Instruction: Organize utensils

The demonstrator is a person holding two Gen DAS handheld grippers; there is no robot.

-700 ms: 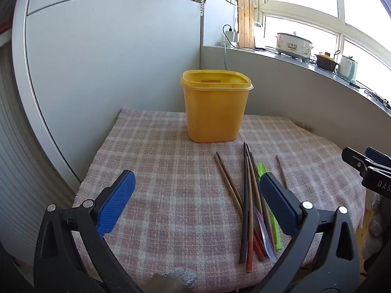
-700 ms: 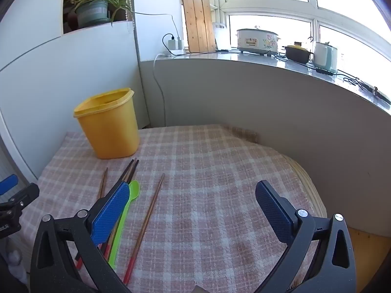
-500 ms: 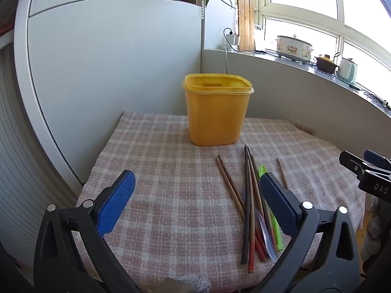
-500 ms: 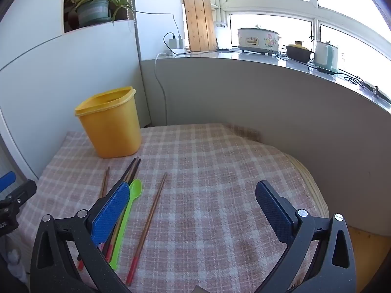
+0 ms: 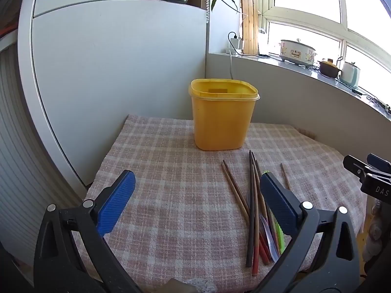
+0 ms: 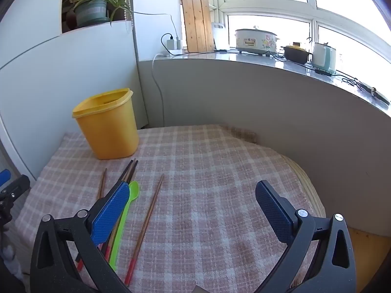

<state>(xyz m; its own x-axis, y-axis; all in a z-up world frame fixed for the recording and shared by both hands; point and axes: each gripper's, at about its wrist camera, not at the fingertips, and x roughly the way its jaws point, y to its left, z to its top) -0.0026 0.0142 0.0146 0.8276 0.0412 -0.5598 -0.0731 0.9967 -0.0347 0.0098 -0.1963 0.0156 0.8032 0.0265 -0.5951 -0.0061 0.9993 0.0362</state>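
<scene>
A yellow plastic bin [image 5: 222, 114] stands open at the back of the checked tablecloth [image 5: 171, 183]; it also shows in the right wrist view [image 6: 107, 124]. Several chopsticks [image 5: 254, 207] lie in a loose bundle in front of it, with a green spoon [image 6: 124, 217] and one chopstick apart [image 6: 145, 224]. My left gripper [image 5: 195, 205] is open and empty, hovering left of the bundle. My right gripper [image 6: 193, 210] is open and empty, above the cloth right of the utensils; its left finger [image 6: 110, 212] overlaps the bundle.
A white cabinet wall [image 5: 110, 73] stands close behind and left of the table. A grey ledge [image 6: 268, 92] curves along the back right, carrying cookers and a kettle. The table's right edge [image 6: 310, 195] drops off to a wooden floor.
Both grippers have pulled back and risen slightly; the bin and utensils sit lower and farther in view. Nothing on the table has moved.
</scene>
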